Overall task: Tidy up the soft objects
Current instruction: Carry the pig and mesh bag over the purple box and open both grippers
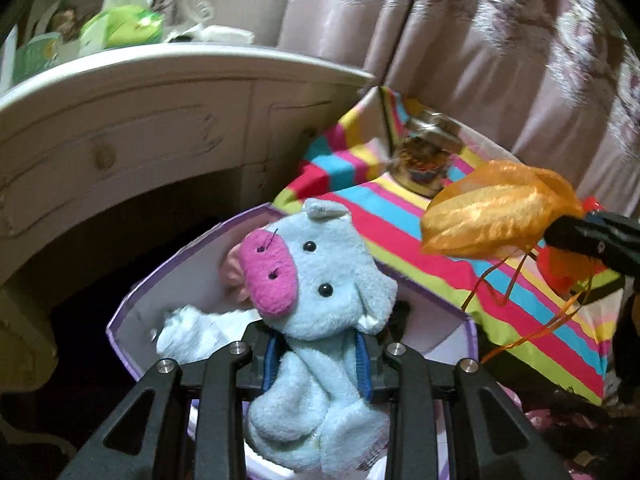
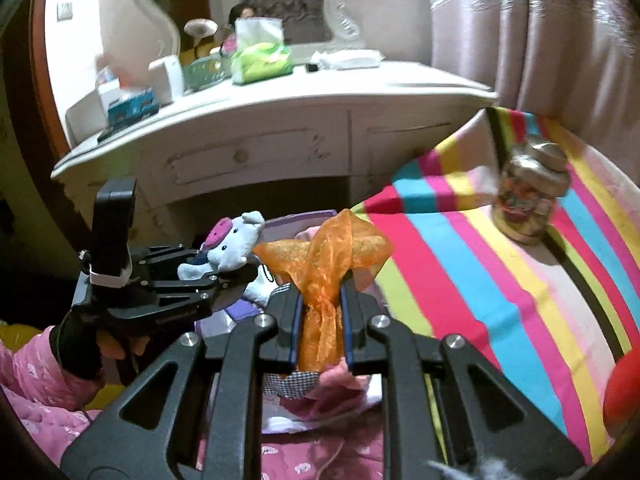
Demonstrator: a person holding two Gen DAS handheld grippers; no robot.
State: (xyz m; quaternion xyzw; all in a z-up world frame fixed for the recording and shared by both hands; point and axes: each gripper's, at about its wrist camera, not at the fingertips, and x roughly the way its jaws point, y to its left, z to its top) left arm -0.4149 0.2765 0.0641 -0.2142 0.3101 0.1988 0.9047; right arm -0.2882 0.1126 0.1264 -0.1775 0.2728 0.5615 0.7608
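My left gripper (image 1: 318, 354) is shut on a light blue plush animal (image 1: 320, 288) with a pink snout, held above an open purple-edged box (image 1: 132, 300). The plush (image 2: 232, 244) and the left gripper (image 2: 224, 276) also show in the right wrist view, over the box (image 2: 296, 216). My right gripper (image 2: 320, 300) is shut on an orange organza pouch (image 2: 324, 256), held just right of the box. The pouch (image 1: 492, 216) shows in the left wrist view, with the right gripper's fingers (image 1: 592, 236) behind it. A pale pink soft item (image 1: 232, 272) lies inside the box.
A white dresser (image 2: 272, 136) with tissue boxes and clutter stands behind. A striped cloth (image 2: 500, 280) covers the surface on the right, with a jar (image 2: 528, 196) on it. Curtains (image 1: 480, 40) hang at the back. Pink quilted fabric (image 2: 36, 384) lies at the lower left.
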